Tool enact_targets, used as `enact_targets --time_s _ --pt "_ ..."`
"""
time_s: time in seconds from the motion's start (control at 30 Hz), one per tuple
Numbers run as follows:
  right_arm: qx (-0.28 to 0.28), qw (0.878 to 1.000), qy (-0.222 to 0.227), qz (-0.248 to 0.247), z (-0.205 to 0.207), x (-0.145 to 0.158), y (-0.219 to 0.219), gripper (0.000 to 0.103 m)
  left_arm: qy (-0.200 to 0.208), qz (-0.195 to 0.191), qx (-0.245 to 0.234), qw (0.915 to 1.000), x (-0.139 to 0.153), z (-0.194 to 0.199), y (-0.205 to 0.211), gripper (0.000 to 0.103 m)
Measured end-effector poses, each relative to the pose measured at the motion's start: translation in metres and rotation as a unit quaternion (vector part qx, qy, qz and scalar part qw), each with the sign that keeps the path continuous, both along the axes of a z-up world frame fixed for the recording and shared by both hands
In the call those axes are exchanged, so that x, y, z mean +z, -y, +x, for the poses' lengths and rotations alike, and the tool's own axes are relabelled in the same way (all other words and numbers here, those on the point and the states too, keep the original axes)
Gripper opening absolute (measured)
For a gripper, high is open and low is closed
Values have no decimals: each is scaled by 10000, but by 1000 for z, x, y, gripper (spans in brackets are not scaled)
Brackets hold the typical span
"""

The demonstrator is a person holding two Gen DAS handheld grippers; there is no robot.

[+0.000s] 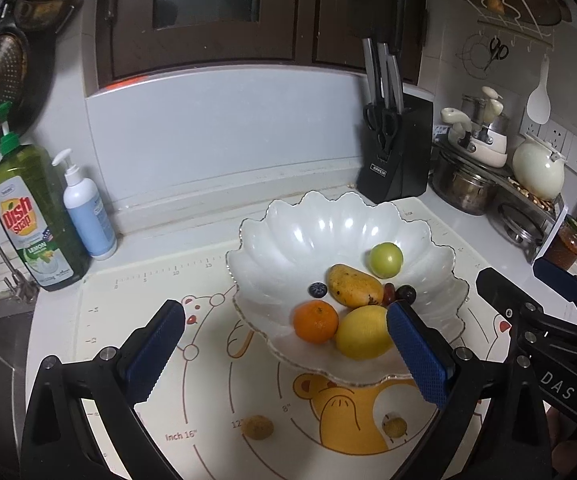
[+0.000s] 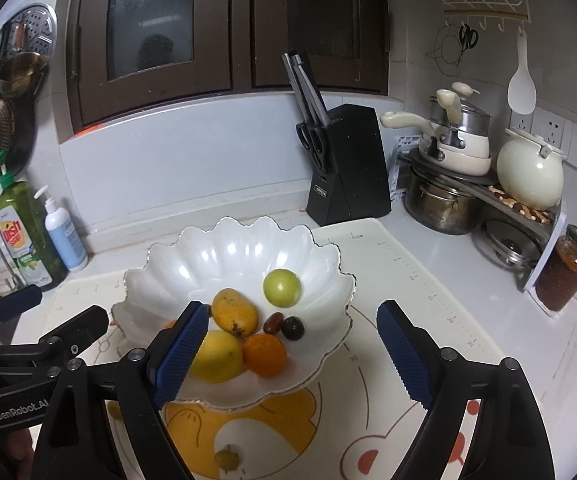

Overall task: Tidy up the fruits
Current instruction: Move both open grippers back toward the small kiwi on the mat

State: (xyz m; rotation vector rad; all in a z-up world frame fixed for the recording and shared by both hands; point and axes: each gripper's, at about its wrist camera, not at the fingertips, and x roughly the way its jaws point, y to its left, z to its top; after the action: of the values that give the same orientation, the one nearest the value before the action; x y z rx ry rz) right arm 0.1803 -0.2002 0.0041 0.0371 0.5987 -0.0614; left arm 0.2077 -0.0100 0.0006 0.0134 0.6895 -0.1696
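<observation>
Left gripper (image 1: 286, 354) and right gripper (image 2: 288, 356) both stood released, nothing between the pads. 2 small brownish fruits (image 1: 257, 426) lay on the bear-print mat (image 1: 136, 292) at 6 o'clock of the white scalloped bowl (image 1: 288, 224). Bowl held a lemon (image 1: 362, 332), orange (image 1: 315, 321), mango (image 1: 353, 285) and green fruit (image 1: 385, 260). Knife block (image 1: 398, 160) stood at 1 o'clock, dish soap (image 1: 34, 220) at 9 o'clock.
</observation>
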Motion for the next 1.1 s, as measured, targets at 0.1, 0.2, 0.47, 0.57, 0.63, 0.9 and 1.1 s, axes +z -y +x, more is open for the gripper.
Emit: enact_targets --time_s 0.1,0.2,0.47,0.57,0.63,0.9,1.1 --pt "4 10000 25 -35 -7 2 -5 87 64 44 39 10000 3 -8 -5 103" --pt "1 10000 40 -64 -13 3 -10 87 89 60 74 9999 3 -15 -12 103" --pt "0 10000 2 -76 -28 -1 -25 87 105 66 128 9998 2 -30 -26 103" --pt "-27 10000 -22 -70 -33 -4 -28 87 87 69 138 9998 -2 -34 -29 103" --pt "-41 10000 -46 -74 -36 -6 -31 87 83 83 152 9998 -4 -36 -32 103" --pt "-80 9997 -142 -157 -44 -19 -39 87 -27 133 209 9997 -25 -42 -39 103" --pt "-131 9994 -229 -231 -49 -31 -41 87 -72 169 184 9997 -39 -44 -40 102"
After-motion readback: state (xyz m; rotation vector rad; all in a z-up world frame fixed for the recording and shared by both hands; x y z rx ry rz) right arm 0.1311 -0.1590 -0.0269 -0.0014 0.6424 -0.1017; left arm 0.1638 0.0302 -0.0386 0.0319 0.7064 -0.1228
